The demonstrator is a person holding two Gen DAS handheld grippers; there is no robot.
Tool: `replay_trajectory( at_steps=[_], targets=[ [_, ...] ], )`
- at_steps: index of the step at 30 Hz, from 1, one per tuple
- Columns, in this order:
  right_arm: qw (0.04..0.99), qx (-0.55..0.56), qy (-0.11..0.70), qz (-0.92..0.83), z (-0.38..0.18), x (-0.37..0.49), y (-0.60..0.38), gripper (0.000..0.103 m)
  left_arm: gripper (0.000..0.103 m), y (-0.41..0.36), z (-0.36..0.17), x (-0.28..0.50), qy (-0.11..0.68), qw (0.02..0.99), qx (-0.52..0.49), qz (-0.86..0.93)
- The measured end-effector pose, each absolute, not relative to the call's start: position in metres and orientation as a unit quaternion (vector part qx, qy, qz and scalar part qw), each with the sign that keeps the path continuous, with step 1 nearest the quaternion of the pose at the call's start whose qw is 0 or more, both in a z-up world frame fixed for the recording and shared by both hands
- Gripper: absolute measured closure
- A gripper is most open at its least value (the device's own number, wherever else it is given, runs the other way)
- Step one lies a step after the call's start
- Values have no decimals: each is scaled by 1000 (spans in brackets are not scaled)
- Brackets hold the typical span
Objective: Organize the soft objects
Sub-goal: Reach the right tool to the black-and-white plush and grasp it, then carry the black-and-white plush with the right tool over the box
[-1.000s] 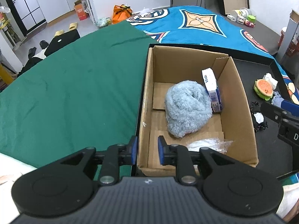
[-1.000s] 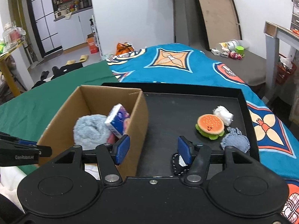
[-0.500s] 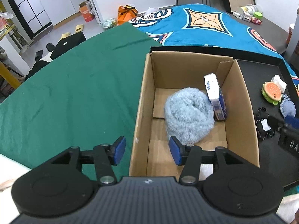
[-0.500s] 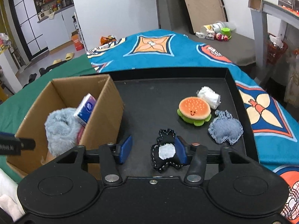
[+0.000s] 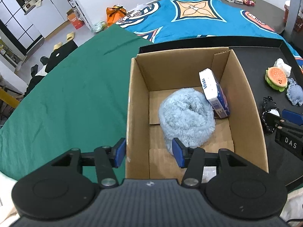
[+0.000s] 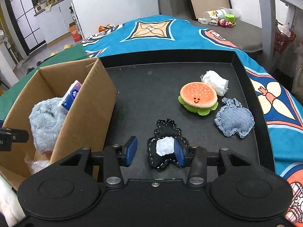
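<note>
A cardboard box [image 5: 244, 102] stands on the left of a black tray [image 6: 161, 79]. It holds a fluffy blue towel [image 5: 186, 115] and a tissue pack [image 5: 213, 92]; both show in the right wrist view too, towel [image 6: 46, 119] and pack [image 6: 71, 96]. My left gripper [image 5: 149, 152] is open, straddling the box's left wall. My right gripper [image 6: 154, 151] is open just above a black stitched soft toy [image 6: 164, 145], which sits partly between its fingers. A burger plush [image 6: 198, 97], a denim cushion [image 6: 234, 121] and a white wad [image 6: 215, 82] lie on the tray.
A plastic bag [image 6: 37, 164] lies in the box's near corner. A green cloth [image 5: 66, 94] covers the surface left of the box, a blue patterned cloth [image 6: 161, 34] lies beyond the tray. The tray has a raised rim [image 6: 240, 62].
My left gripper has opened wide and pulled back over the box's left wall. My right gripper has moved forward and right, down onto the black toy.
</note>
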State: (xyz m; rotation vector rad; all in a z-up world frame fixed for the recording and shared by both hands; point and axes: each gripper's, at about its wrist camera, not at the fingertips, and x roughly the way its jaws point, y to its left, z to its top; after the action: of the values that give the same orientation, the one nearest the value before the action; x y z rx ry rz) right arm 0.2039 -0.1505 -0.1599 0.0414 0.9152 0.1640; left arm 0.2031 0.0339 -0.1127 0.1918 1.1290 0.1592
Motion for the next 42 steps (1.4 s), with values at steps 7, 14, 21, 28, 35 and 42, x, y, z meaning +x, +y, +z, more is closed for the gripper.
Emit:
replay_trajectory(
  at_steps=[7, 14, 21, 28, 35, 42],
  targets=[
    [888, 7, 454, 75, -175, 210, -150, 59, 52, 33, -120, 212, 540, 832, 93, 81],
    [888, -32, 454, 71, -180, 208, -144, 56, 52, 35, -122, 212, 544, 830, 96, 81],
    [885, -46, 463, 31, -182, 209, -161, 87, 52, 33, -116, 208, 537, 835, 90, 81],
    [903, -6, 428, 37, -149, 201, -168, 88, 52, 35, -112, 202, 530, 839, 86, 85],
    [908, 7, 414, 59, -134, 195, -166, 87, 52, 40, -109, 196, 527, 843, 71, 88],
    [912, 26, 405, 65, -117, 192, -167, 87, 52, 42, -106, 188, 523, 846, 66, 83]
  ],
)
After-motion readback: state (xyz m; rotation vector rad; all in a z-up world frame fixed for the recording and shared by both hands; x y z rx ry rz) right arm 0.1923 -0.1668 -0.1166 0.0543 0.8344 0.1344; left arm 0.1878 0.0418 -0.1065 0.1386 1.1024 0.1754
